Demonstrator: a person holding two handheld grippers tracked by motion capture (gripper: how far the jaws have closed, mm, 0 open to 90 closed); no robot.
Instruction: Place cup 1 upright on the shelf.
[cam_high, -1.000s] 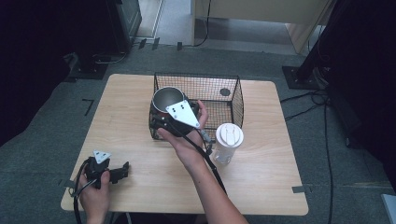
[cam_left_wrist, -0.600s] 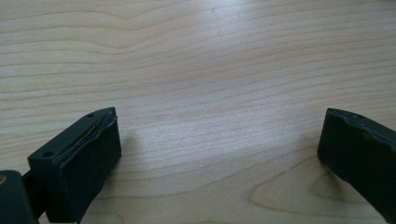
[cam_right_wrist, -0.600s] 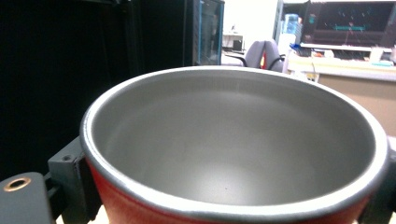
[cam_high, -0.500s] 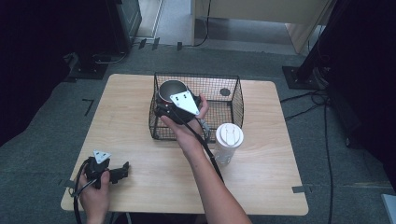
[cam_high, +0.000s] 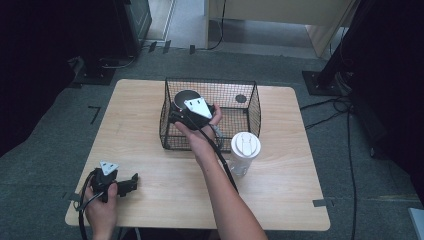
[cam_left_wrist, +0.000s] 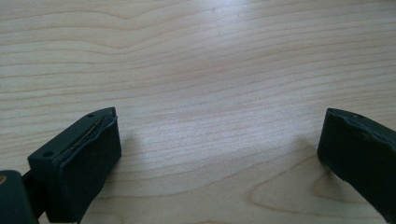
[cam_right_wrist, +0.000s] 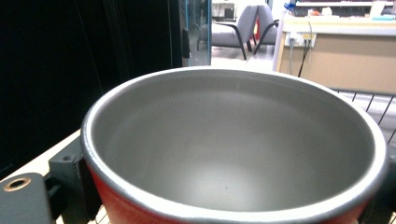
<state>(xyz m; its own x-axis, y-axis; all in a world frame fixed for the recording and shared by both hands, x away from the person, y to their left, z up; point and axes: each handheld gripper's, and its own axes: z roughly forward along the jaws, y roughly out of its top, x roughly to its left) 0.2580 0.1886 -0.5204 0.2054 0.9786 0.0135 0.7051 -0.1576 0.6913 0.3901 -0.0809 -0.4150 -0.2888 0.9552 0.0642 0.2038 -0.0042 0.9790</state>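
The right gripper (cam_high: 176, 116) has its jaws clamped on either side of the round red metal pot with the grey inside (cam_right_wrist: 233, 154), holding it in the left half of the black wire basket (cam_high: 250, 107) at the far edge of the light wooden desk (cam_high: 280, 190). A white-lidded clear plastic bottle (cam_high: 245, 150) stands just beside the basket's near right corner. Down at the near left corner, the left gripper (cam_left_wrist: 219, 154) rests, jaws wide apart with bare desk between them
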